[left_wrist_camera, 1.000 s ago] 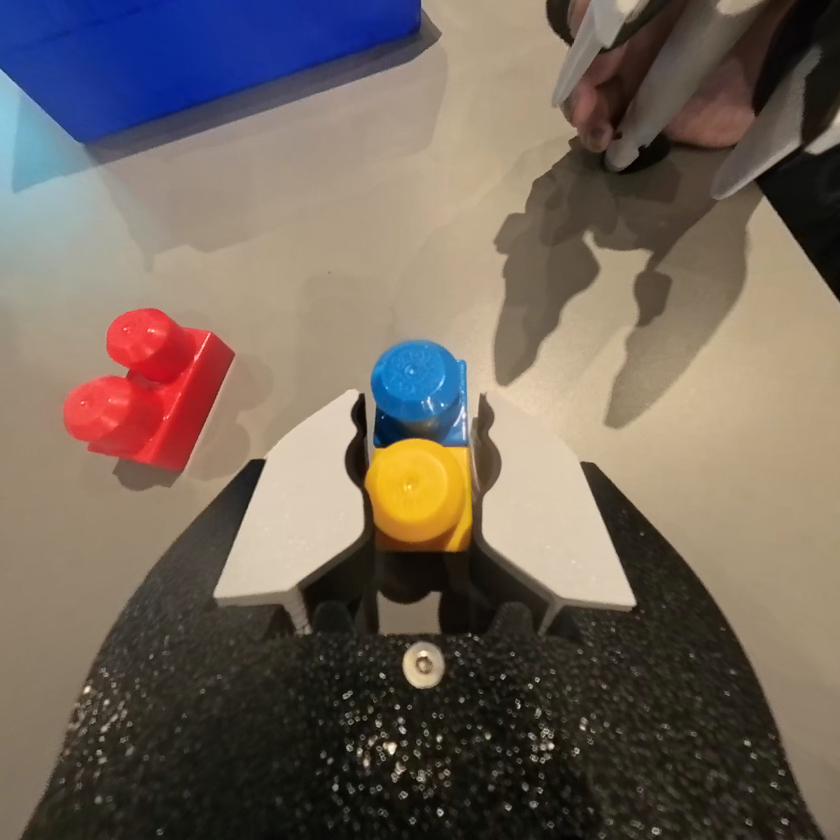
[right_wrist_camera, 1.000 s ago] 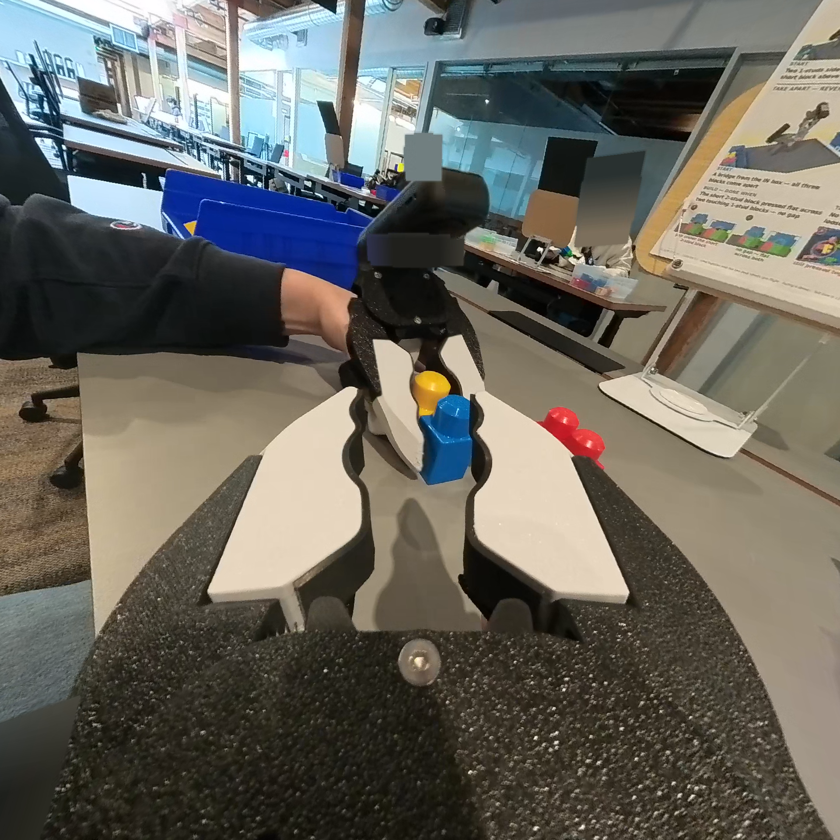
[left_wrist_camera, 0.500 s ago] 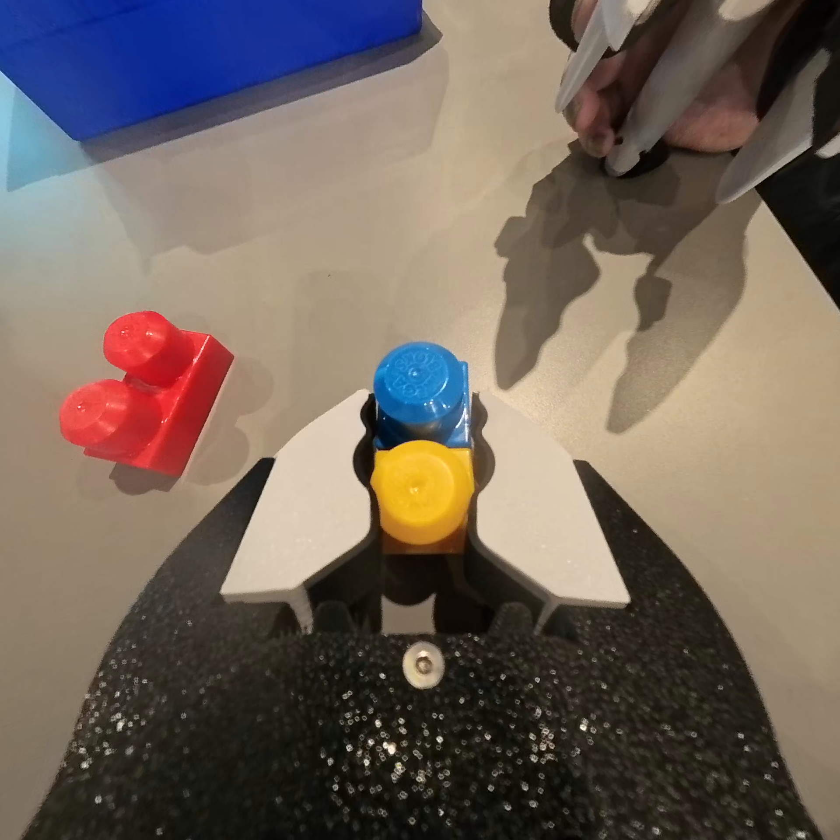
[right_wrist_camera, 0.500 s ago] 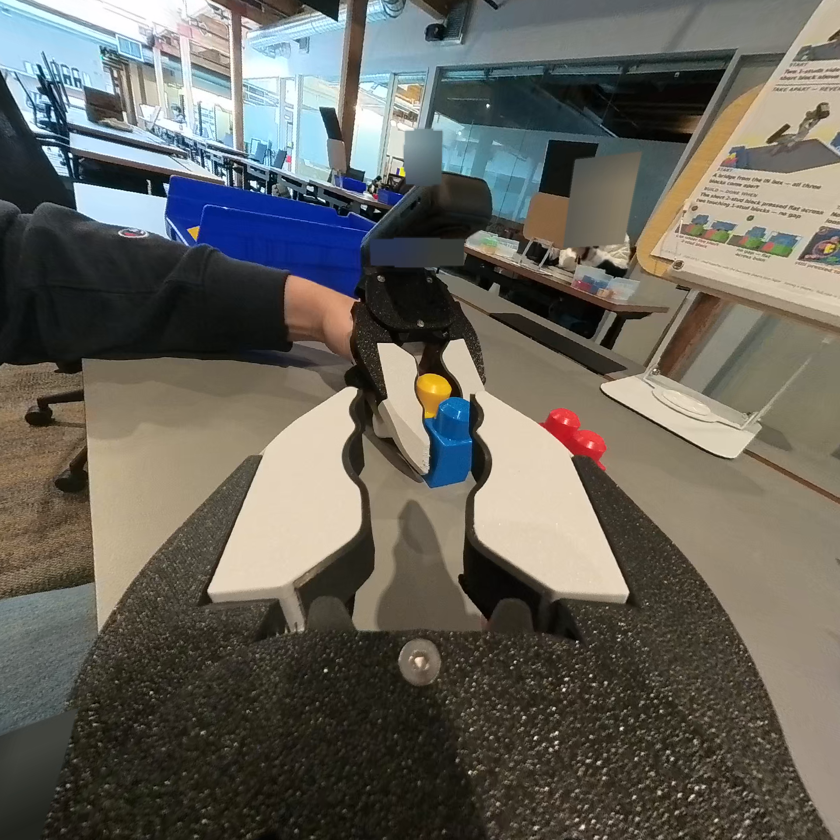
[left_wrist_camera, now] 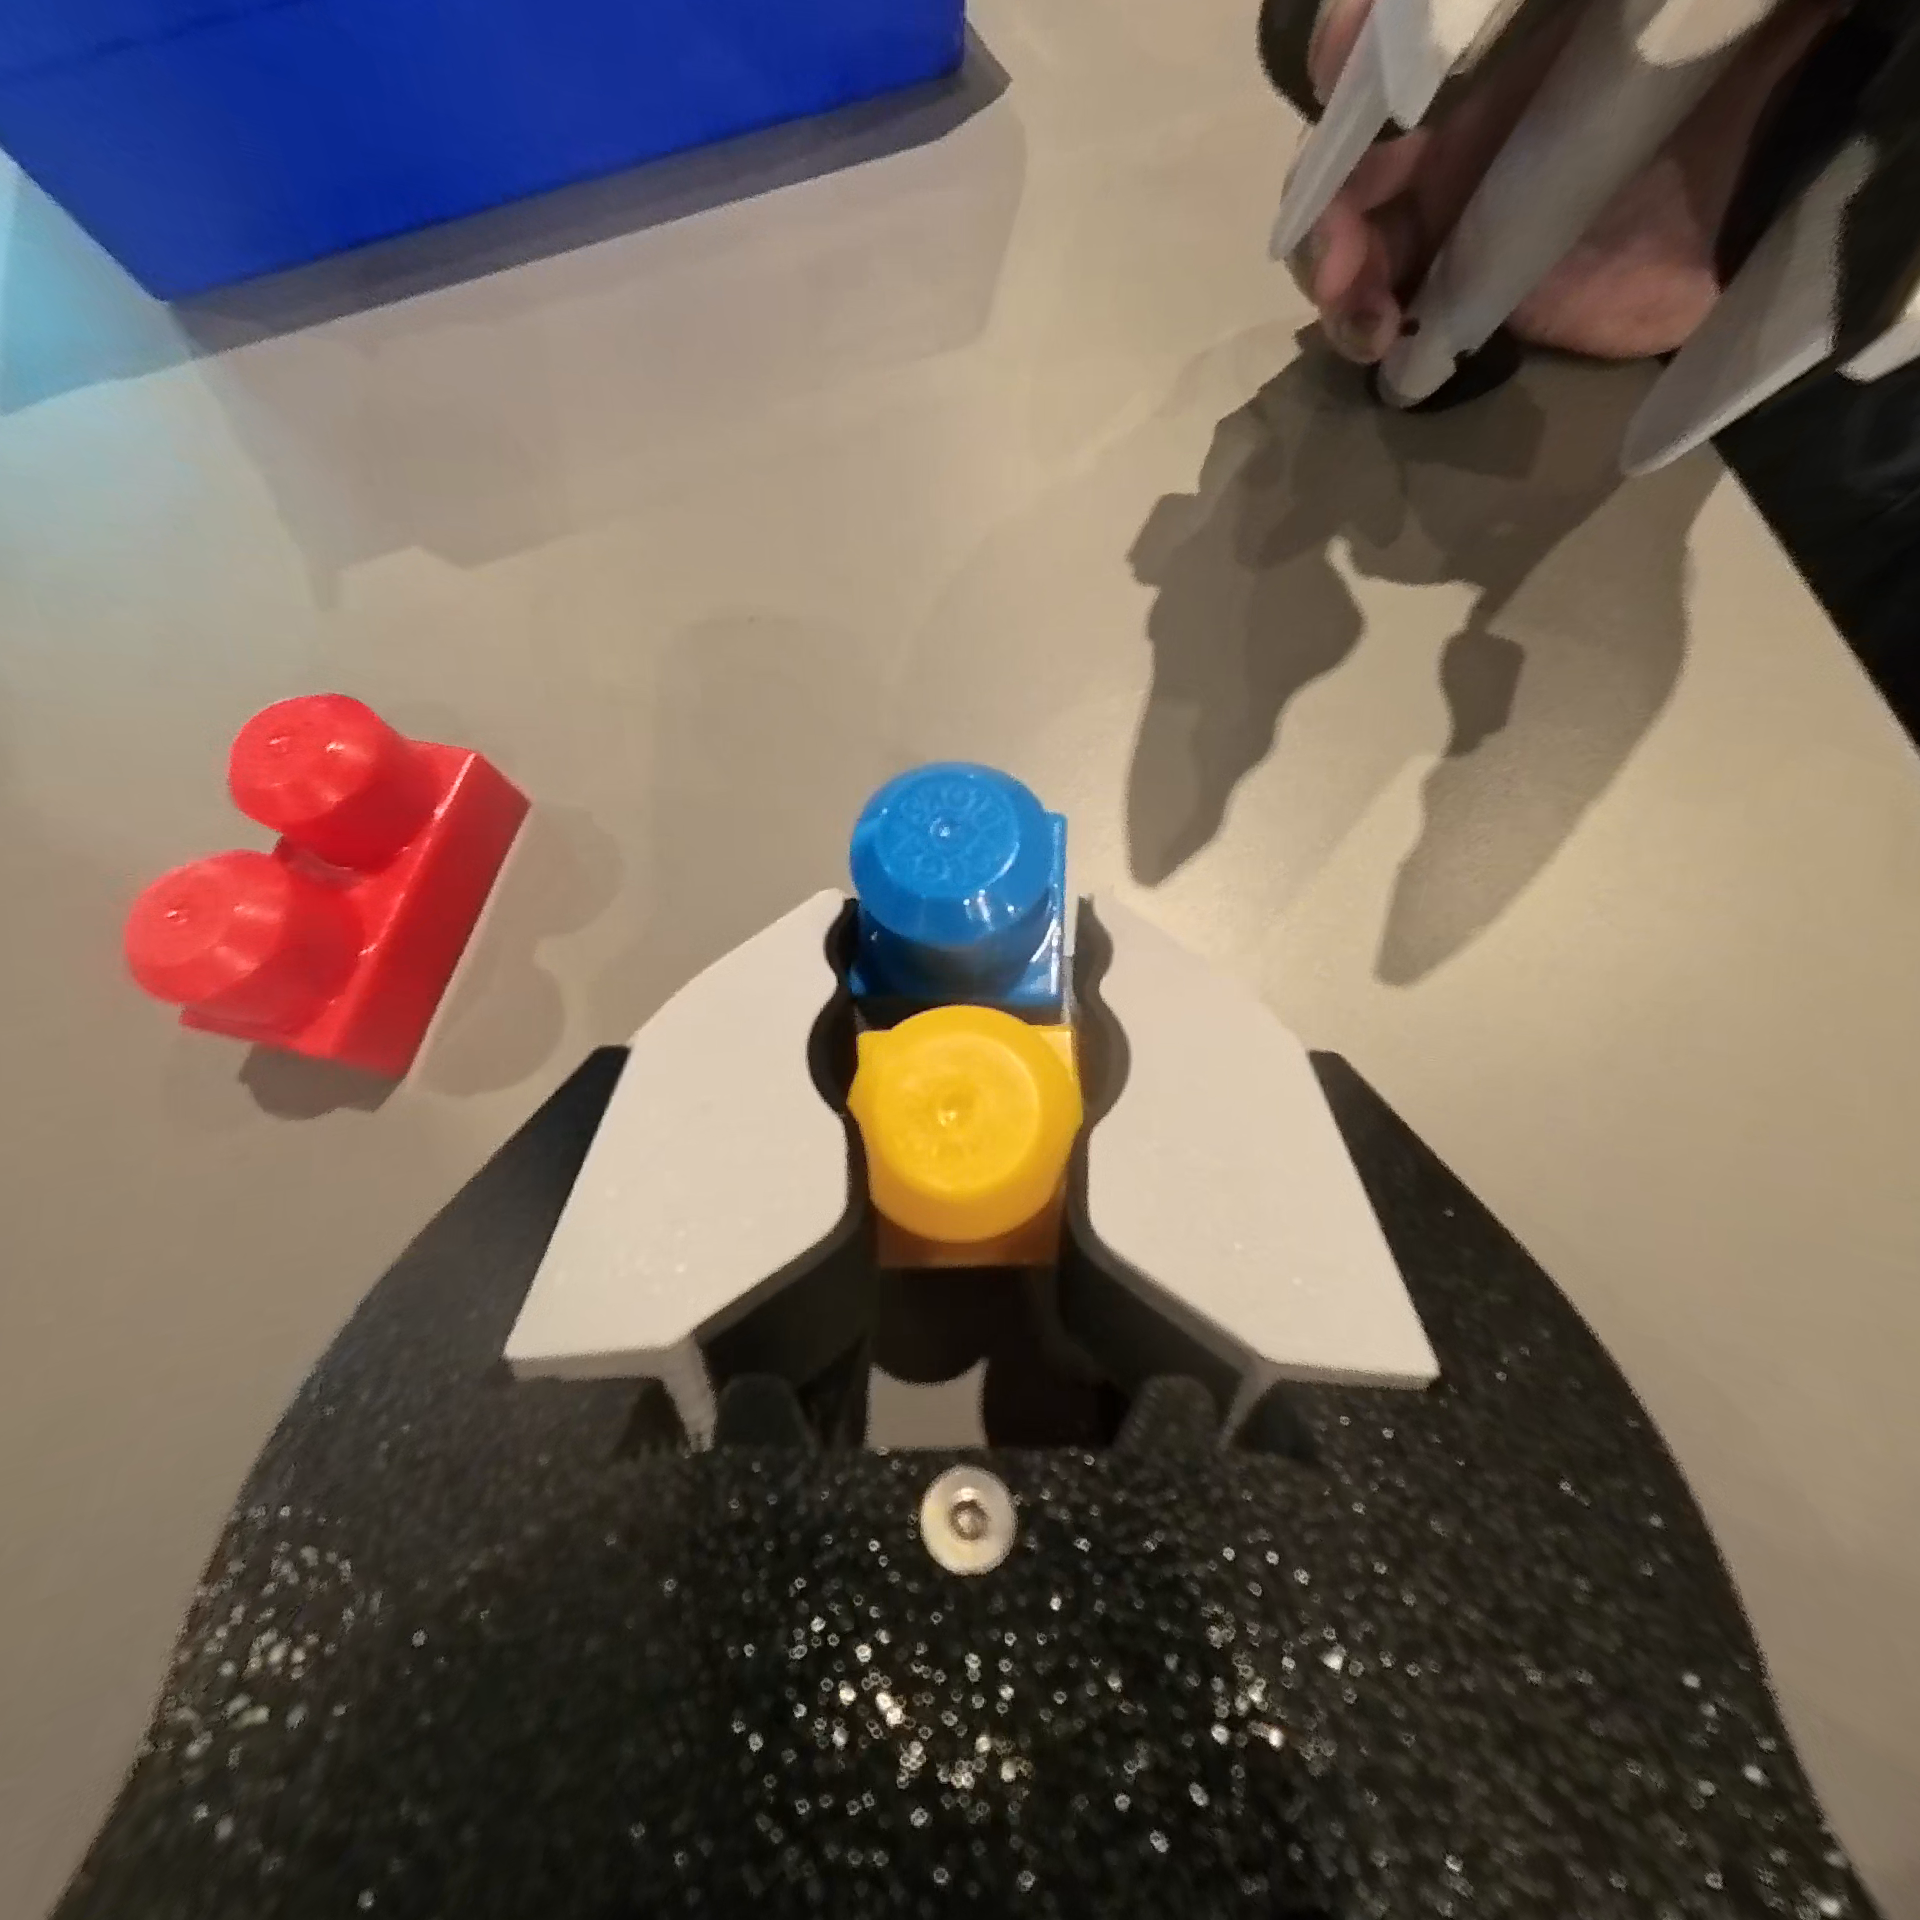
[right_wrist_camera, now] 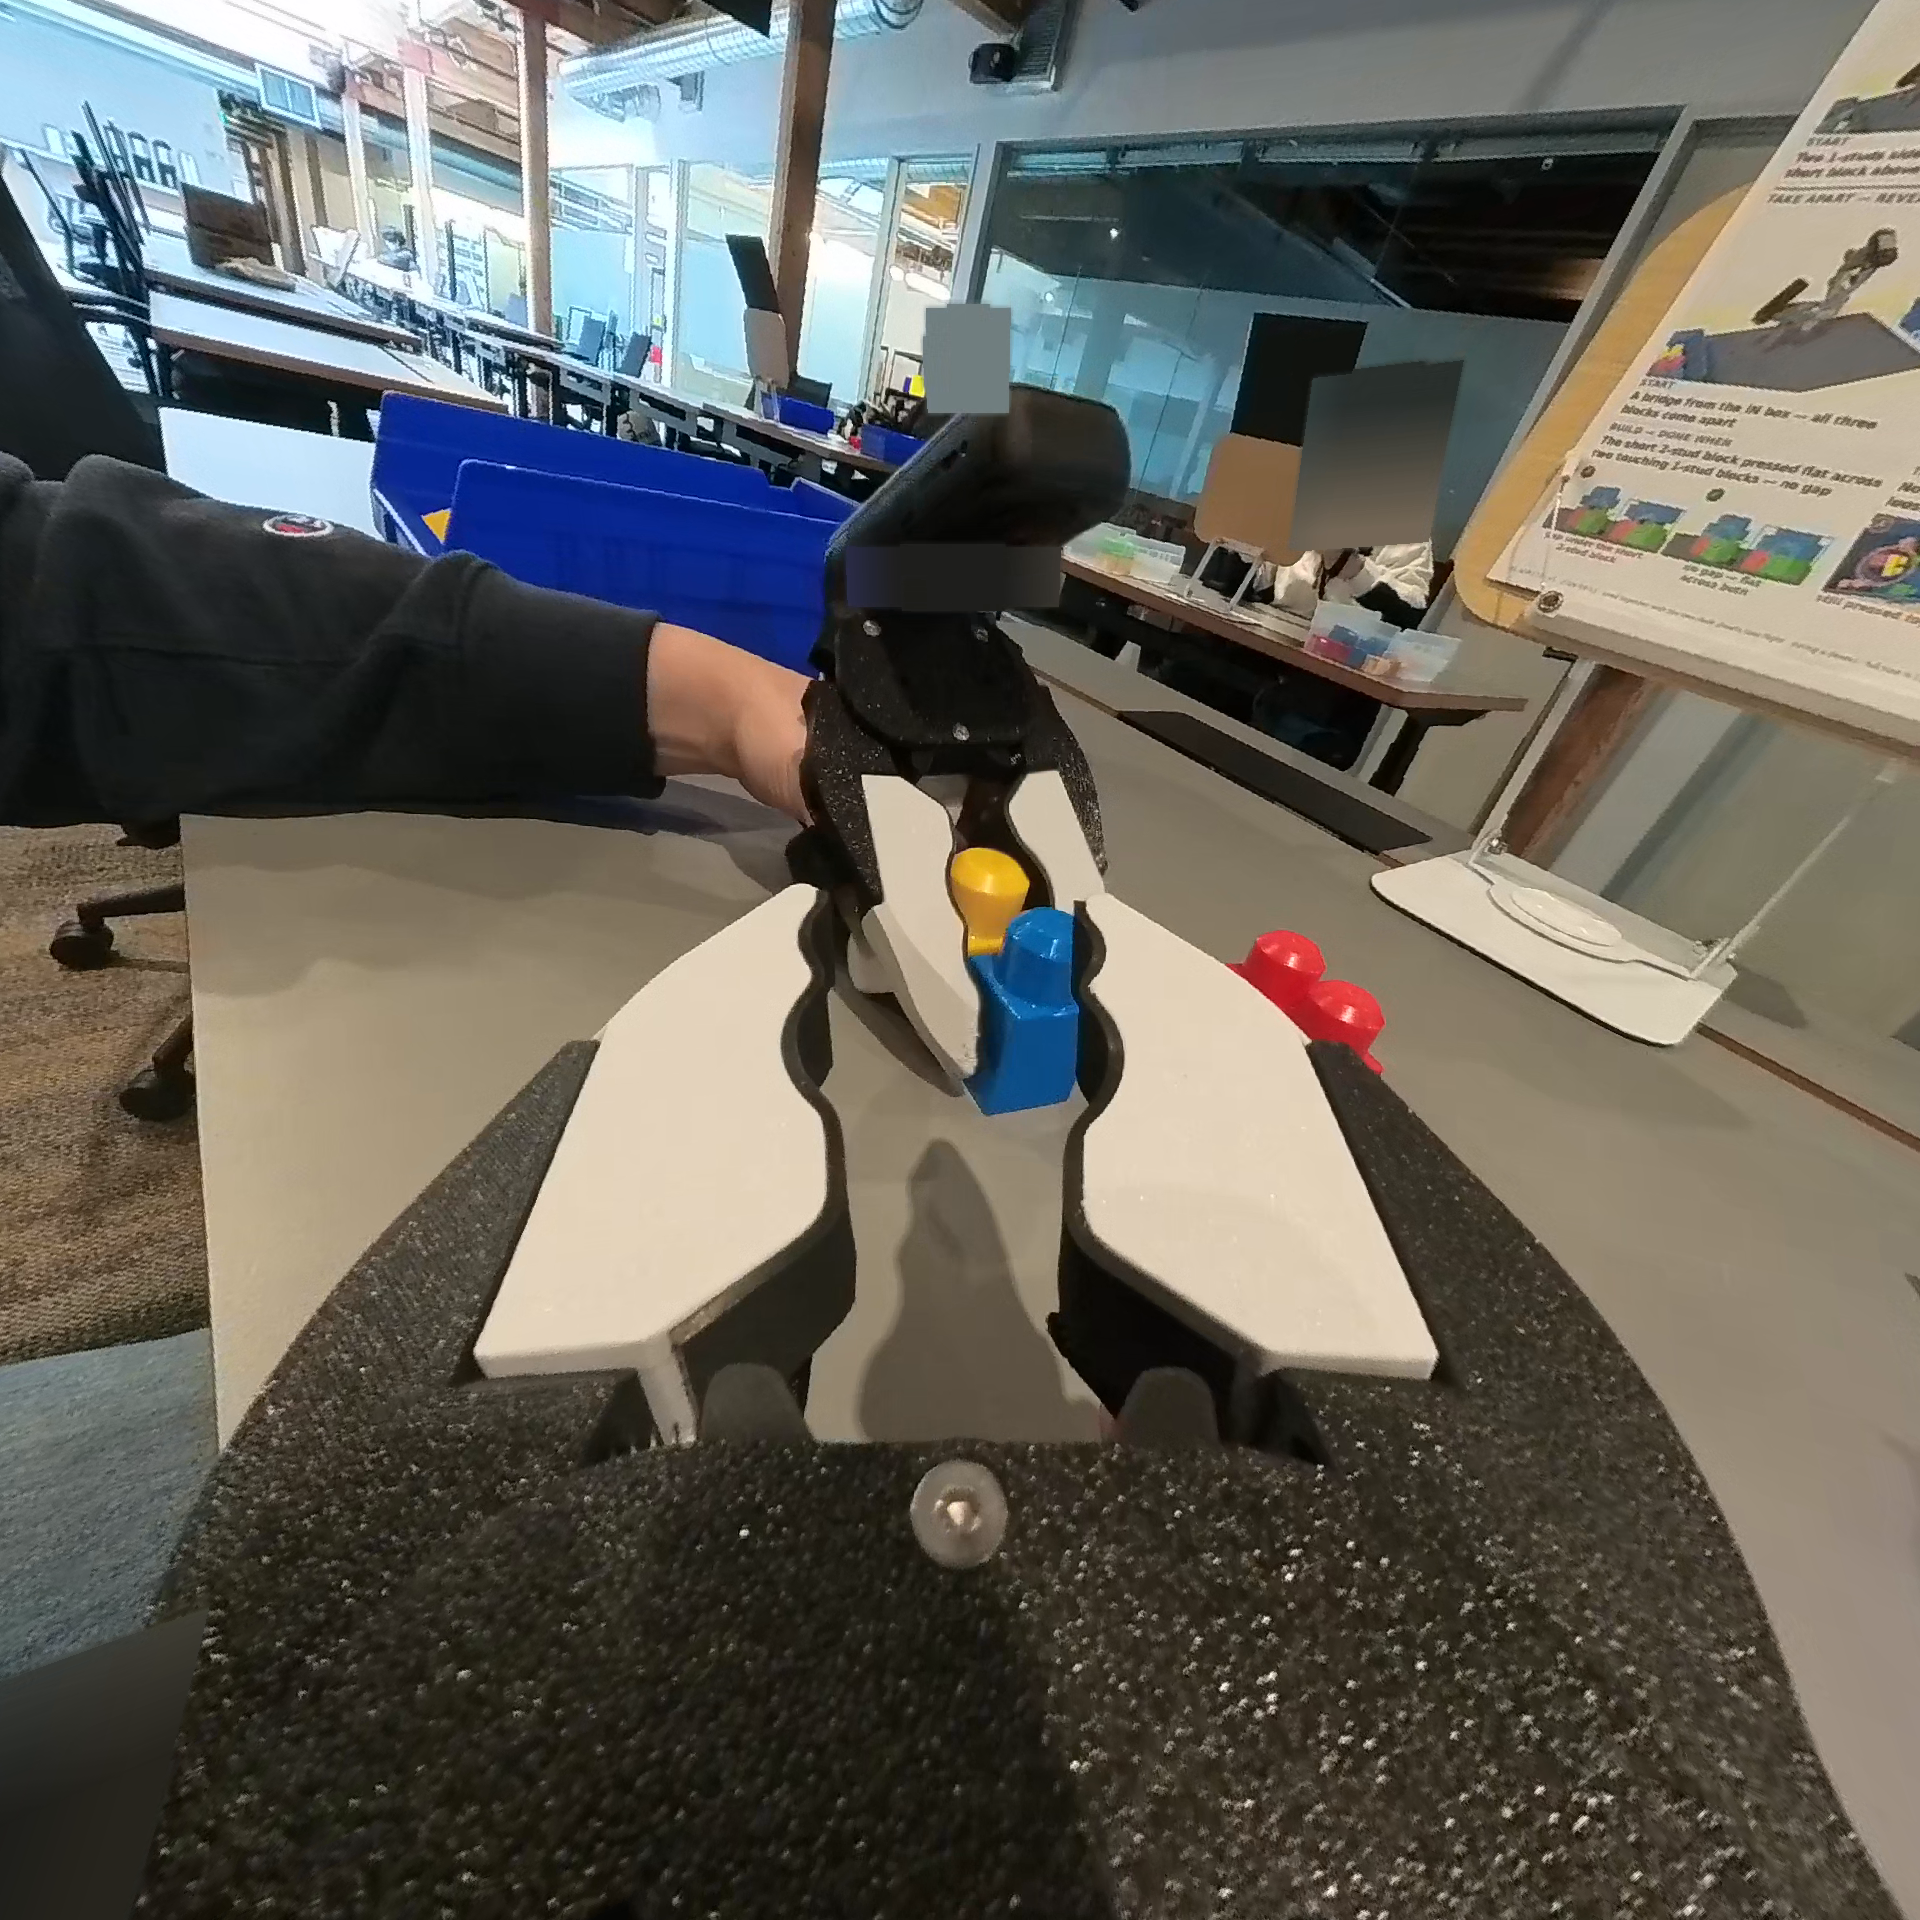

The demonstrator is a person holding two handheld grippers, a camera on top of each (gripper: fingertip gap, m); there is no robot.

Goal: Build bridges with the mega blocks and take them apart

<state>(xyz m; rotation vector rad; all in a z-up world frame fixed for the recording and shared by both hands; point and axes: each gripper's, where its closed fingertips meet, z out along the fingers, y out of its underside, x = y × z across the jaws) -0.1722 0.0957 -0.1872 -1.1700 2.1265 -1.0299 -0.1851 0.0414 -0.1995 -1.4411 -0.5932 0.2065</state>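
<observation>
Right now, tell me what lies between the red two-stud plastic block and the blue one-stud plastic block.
Only bare grey tabletop between red two-stud block and blue one-stud block, in the left wrist view.

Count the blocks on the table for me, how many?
3: blue block and yellow block side by side between the left gripper's fingers; red block apart on the table. The bins may hide more.

We see the blue block (left_wrist_camera: 956, 914) and yellow block (left_wrist_camera: 961, 1132) standing upright, touching, between the left gripper's fingers (left_wrist_camera: 727, 1122); the red two-stud block (left_wrist_camera: 322, 894) lies apart, left of them.
</observation>
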